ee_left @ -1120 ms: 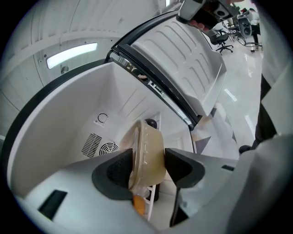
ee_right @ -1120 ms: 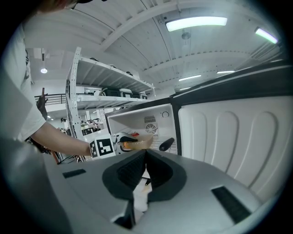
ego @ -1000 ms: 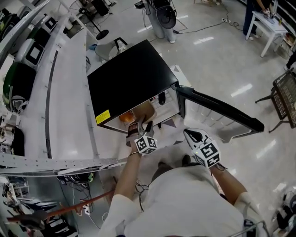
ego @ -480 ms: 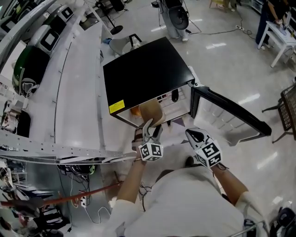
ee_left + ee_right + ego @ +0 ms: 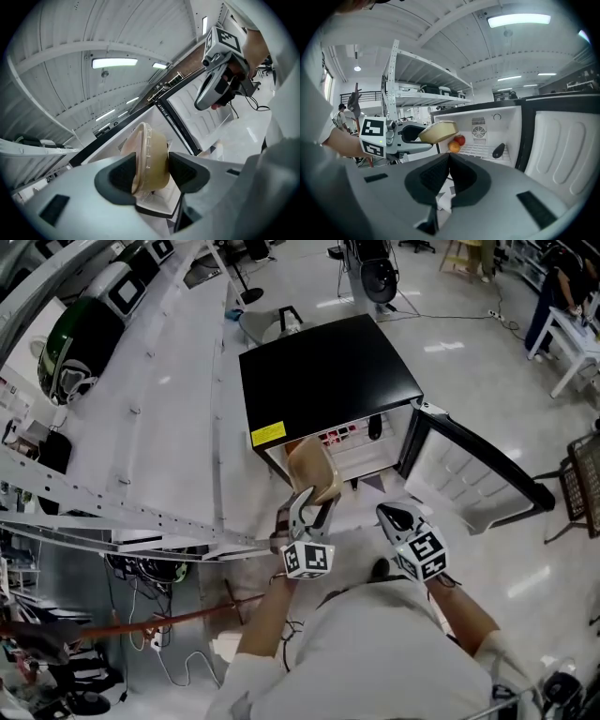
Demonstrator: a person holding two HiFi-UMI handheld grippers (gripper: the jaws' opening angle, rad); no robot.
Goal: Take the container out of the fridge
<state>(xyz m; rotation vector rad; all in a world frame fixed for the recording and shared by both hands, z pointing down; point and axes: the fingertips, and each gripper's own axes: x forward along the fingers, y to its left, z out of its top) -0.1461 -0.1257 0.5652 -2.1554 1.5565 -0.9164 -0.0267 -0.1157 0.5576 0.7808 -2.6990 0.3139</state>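
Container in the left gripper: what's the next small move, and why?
Probably draw the container back toward the person and level it. The left gripper has its fingers clamped on it, and it hangs tilted just in front of the fridge, whose door stands open.

The black top of the fridge point(image 5: 328, 381) hides most of its inside from the head view. The dark object point(image 5: 498, 150) on its shelf is too small to identify.
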